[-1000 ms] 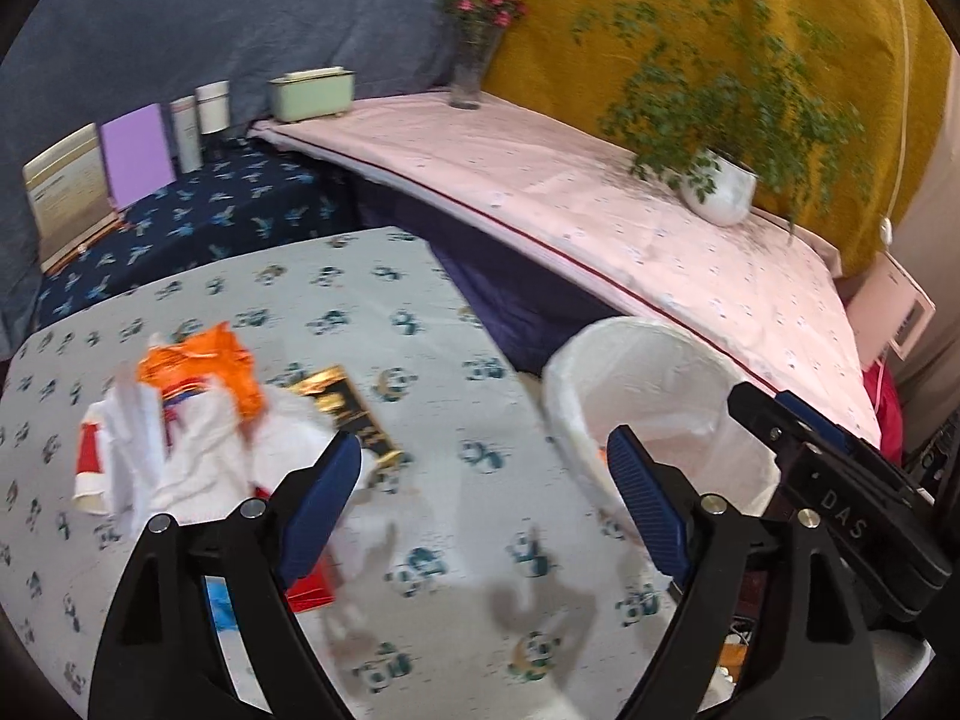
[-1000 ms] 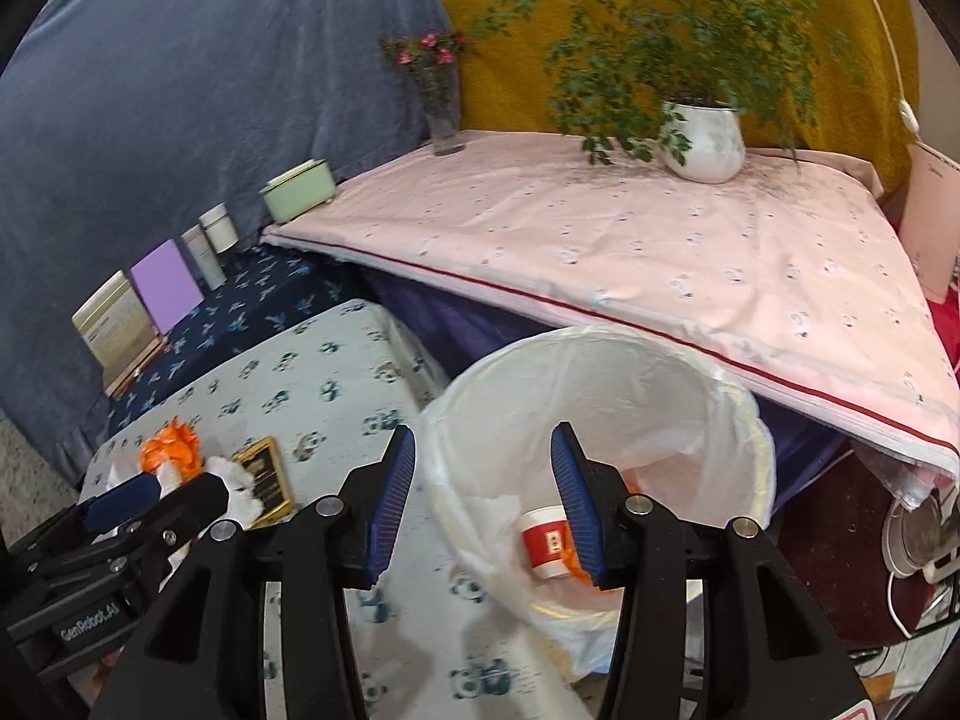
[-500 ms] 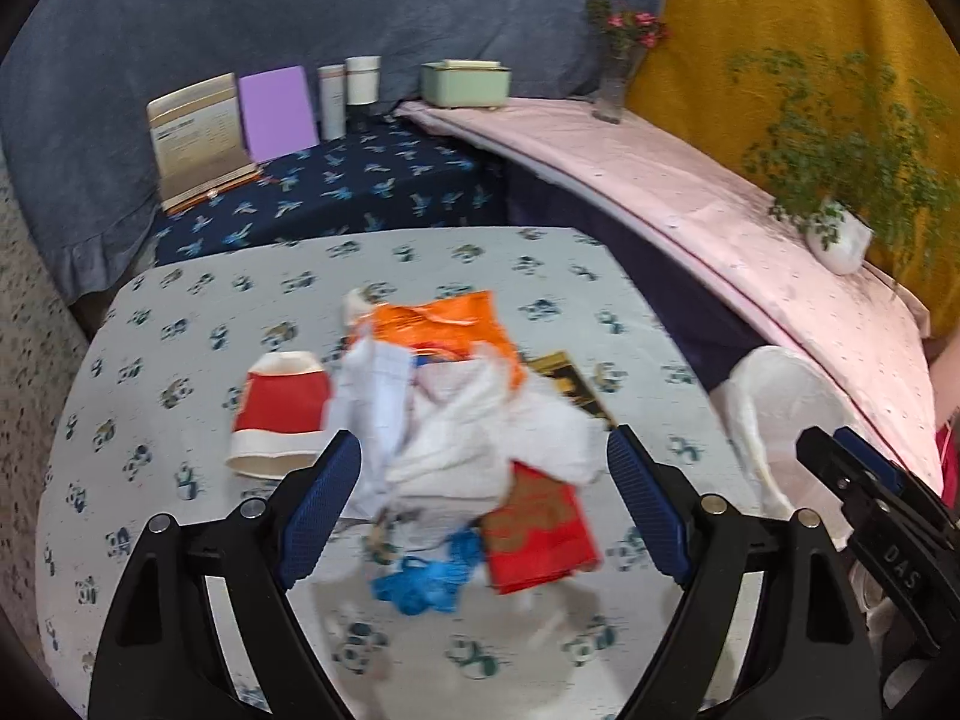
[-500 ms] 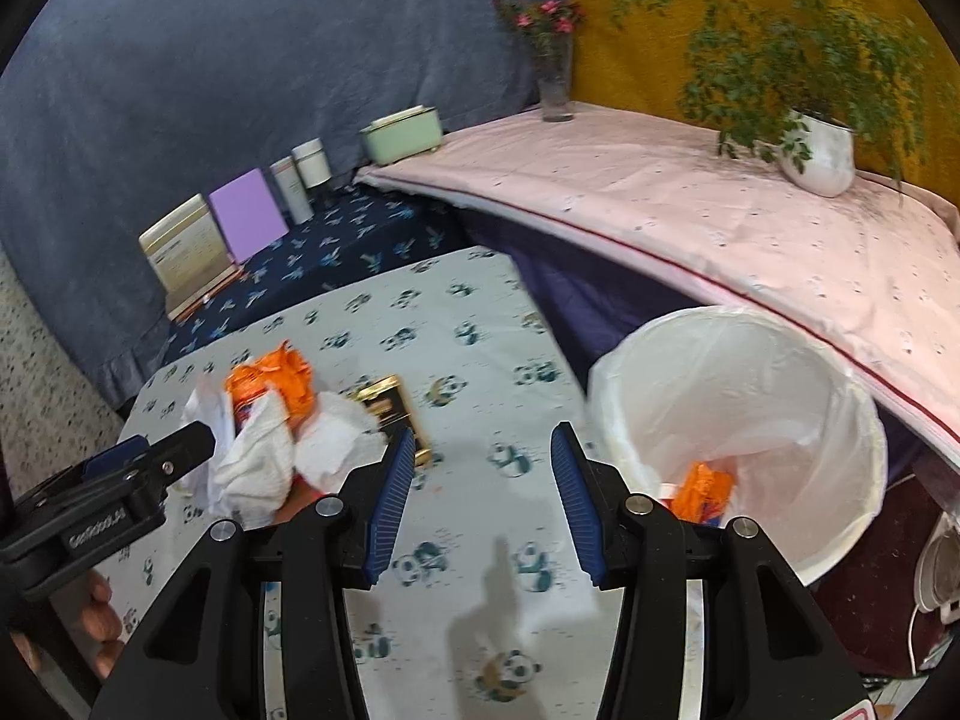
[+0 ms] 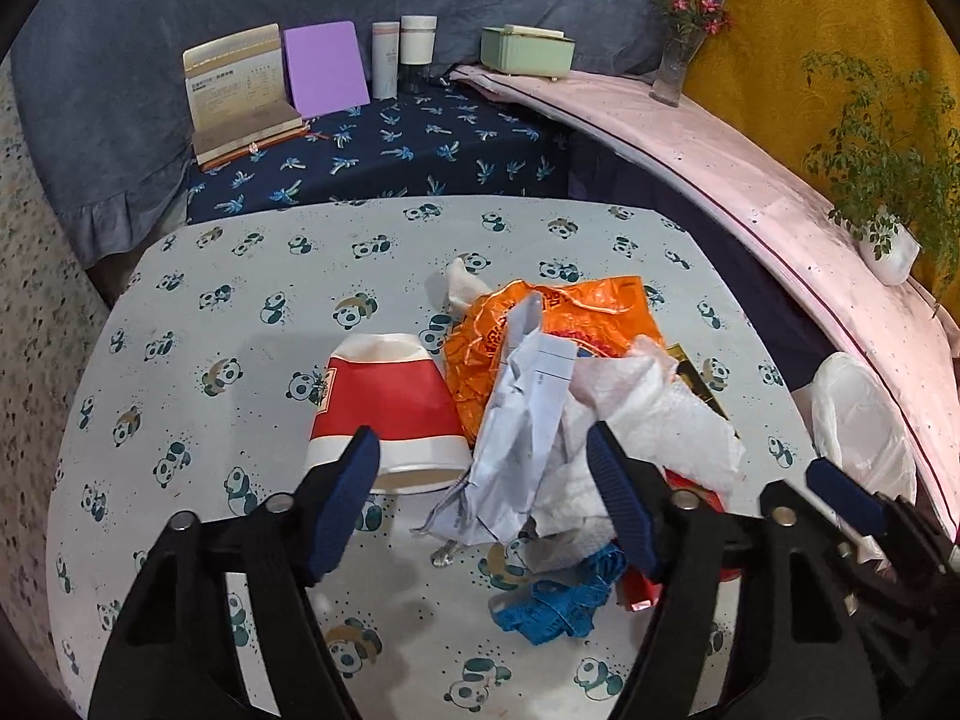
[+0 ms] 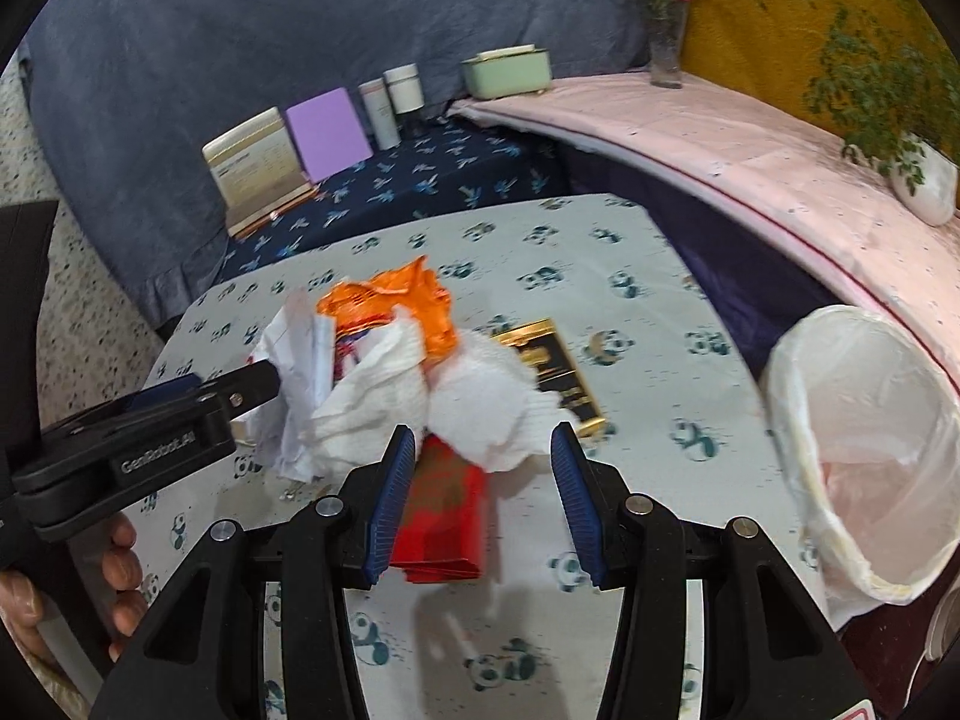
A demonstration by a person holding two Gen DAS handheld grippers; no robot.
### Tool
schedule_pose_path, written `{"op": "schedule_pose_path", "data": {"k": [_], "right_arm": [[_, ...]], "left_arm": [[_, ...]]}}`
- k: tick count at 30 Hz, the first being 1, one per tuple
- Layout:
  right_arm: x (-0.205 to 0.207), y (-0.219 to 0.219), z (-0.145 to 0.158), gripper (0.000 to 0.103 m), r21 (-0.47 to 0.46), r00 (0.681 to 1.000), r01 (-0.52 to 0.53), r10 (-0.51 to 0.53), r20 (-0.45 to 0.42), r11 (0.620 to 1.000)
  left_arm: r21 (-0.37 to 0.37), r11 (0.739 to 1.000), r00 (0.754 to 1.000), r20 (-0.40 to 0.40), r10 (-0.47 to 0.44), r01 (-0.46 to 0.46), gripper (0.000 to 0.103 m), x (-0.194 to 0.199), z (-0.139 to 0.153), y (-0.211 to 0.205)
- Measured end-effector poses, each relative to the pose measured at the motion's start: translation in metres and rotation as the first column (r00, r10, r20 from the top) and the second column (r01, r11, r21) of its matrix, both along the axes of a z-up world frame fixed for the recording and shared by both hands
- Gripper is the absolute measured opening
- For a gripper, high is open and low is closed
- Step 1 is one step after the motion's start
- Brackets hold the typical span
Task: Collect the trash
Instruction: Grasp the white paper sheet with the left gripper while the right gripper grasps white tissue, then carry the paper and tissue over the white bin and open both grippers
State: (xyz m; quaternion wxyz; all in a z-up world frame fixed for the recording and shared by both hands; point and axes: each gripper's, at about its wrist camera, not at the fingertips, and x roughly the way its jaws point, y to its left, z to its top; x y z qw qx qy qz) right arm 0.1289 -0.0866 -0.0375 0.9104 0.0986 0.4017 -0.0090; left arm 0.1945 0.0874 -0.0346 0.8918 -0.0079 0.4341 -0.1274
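Note:
A trash pile lies on the panda-print table (image 5: pixel 240 312): a red-and-white paper cup (image 5: pixel 384 402) on its side, an orange plastic bag (image 5: pixel 540 324), crumpled paper (image 5: pixel 522 420), white tissue (image 5: pixel 654 414) and a blue scrap (image 5: pixel 558 600). My left gripper (image 5: pixel 483 456) hovers just over the cup's rim and the crumpled paper. Its jaws are closing, and the pads press on nothing. My right gripper (image 6: pixel 480 450) stands open above a red packet (image 6: pixel 447 504) and the white tissue (image 6: pixel 480 402). A bin with a white liner (image 6: pixel 864 450) stands off the table's right edge.
A black-and-gold box (image 6: pixel 552 372) lies beside the pile. Books, a purple card (image 5: pixel 324 69), two bottles and a green box (image 5: pixel 528 51) line the back. A vase (image 5: pixel 675 69) and a potted plant (image 5: pixel 888 240) stand on the pink-covered bench. A hand (image 6: pixel 120 570) holds the left gripper.
Both views have swung left from the bin to the trash pile, which is now closer. The left jaws stand narrower than before. The right jaws keep the same gap.

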Motion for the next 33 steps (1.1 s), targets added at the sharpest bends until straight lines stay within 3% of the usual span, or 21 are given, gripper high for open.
{"op": "schedule_pose_path", "data": {"k": [4, 6, 8, 12, 14, 19, 21, 33], "right_arm": [[0.014, 0.018, -0.01, 0.047, 0.005, 0.999, -0.043, 0.043, -0.024, 0.999], [0.02, 0.026, -0.014, 0.047, 0.005, 0.998, -0.061, 0.061, -0.033, 0.998], [0.025, 0.033, -0.019, 0.047, 0.007, 0.996, -0.08, 0.08, -0.043, 0.997], [0.035, 0.04, -0.031, 0.044, 0.012, 0.993, -0.099, 0.1, -0.066, 0.995], [0.039, 0.042, -0.035, 0.038, 0.024, 0.991, -0.106, 0.108, -0.08, 0.994], [0.041, 0.044, -0.038, 0.01, 0.047, 0.989, -0.125, 0.129, -0.078, 0.991], [0.041, 0.044, -0.036, 0.005, 0.055, 0.989, -0.129, 0.133, -0.069, 0.99], [0.009, 0.009, 0.039, 0.004, 0.073, 0.991, -0.07, 0.06, 0.124, 0.995]], "left_arm": [[-0.033, 0.999, 0.999, -0.037, -0.01, 0.009, 0.048, 0.012, -0.007, 0.004], [-0.058, 0.998, 0.998, -0.06, -0.018, 0.015, 0.03, 0.016, -0.011, 0.008], [-0.077, 0.997, 0.996, -0.085, -0.03, 0.024, 0.021, 0.019, -0.014, 0.01], [-0.098, 0.995, 0.996, -0.079, -0.031, 0.023, 0.017, 0.018, -0.014, 0.014], [-0.098, 0.995, 0.997, -0.073, -0.026, 0.019, 0.017, 0.018, -0.012, 0.016], [-0.113, 0.994, 0.998, -0.065, -0.017, 0.009, 0.016, 0.016, -0.007, 0.021], [-0.115, 0.993, 0.998, -0.059, -0.017, 0.01, 0.016, 0.014, -0.004, 0.022], [-0.113, 0.993, 0.999, 0.015, -0.033, 0.035, 0.016, -0.01, 0.032, 0.011]]}}
